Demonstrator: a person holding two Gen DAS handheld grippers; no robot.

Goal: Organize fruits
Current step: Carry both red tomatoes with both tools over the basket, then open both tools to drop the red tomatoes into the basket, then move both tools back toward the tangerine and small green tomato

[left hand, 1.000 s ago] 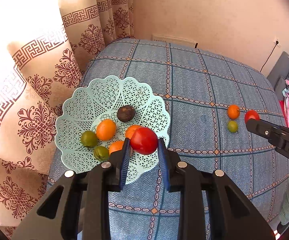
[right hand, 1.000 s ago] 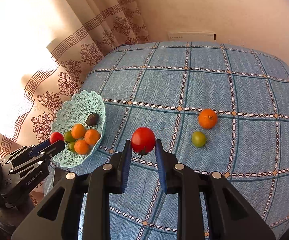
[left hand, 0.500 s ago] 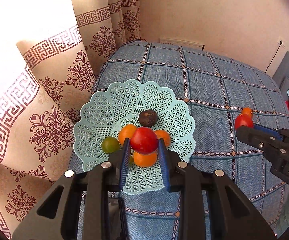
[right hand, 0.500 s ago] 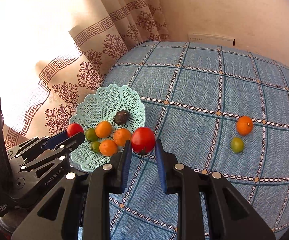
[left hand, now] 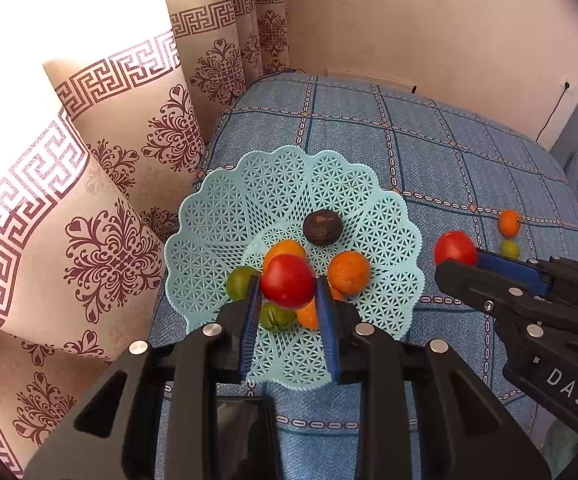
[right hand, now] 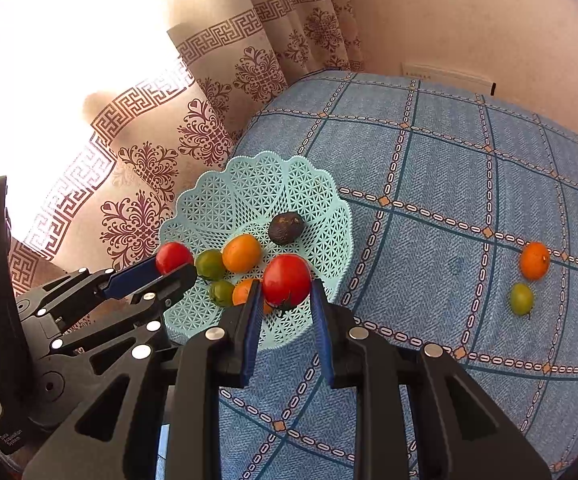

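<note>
I am counting two red tomatoes, one [left hand: 287,282] sitting pinched in the left gripper [left hand: 287,293] and one [right hand: 287,280] in the right gripper [right hand: 285,294], so two grippers as well. One pale green lattice basket [right hand: 249,184] is lying on one blue checked bed [right hand: 449,168]. Four oranges are showing: three in the basket [left hand: 348,267] [left hand: 285,245] [left hand: 308,315] and one out on the bed [right hand: 534,260]. Three small green fruits are showing: two in the basket [right hand: 210,264] [right hand: 221,293] and one on the bed [right hand: 521,299]. One dark brown fruit [right hand: 286,228] is lying in the basket. That is making six fruits in the basket, two on the bed and two held.
</note>
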